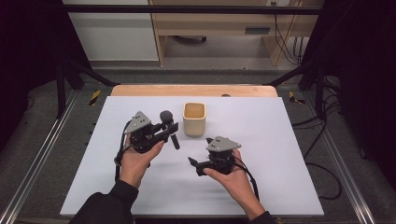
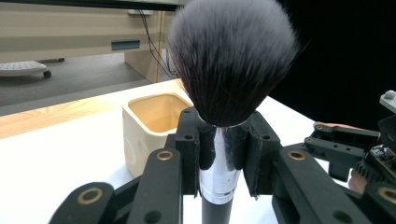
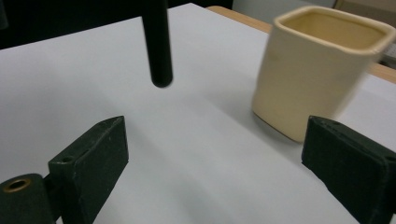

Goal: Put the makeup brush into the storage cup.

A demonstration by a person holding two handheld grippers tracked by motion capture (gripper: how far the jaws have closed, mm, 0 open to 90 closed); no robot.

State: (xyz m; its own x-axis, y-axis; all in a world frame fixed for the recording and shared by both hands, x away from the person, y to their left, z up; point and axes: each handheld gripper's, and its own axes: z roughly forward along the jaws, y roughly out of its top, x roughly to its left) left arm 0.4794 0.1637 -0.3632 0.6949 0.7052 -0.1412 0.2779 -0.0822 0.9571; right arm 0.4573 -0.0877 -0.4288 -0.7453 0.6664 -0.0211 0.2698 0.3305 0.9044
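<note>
A makeup brush (image 1: 166, 116) with a dark bushy head (image 2: 231, 60), a silver ferrule and a black handle stands upright above the white table. My left gripper (image 1: 170, 128) is shut on it, the pads clamping the ferrule (image 2: 223, 154). A cream square cup (image 1: 194, 119) stands just right of the brush, open side up (image 2: 149, 121). My right gripper (image 1: 195, 166) is lower, nearer the front edge, open with nothing between its jaws (image 3: 217, 154). In the right gripper view the brush handle's end (image 3: 158, 46) hangs above the table and the cup (image 3: 317, 65) is ahead on the right.
A white sheet (image 1: 280, 140) covers the table, with a wooden edge (image 1: 194, 90) at the back. Black frame bars and cables stand around the sides. Beyond the table are a pale cabinet (image 1: 112, 32) and a wooden desk (image 1: 219, 23).
</note>
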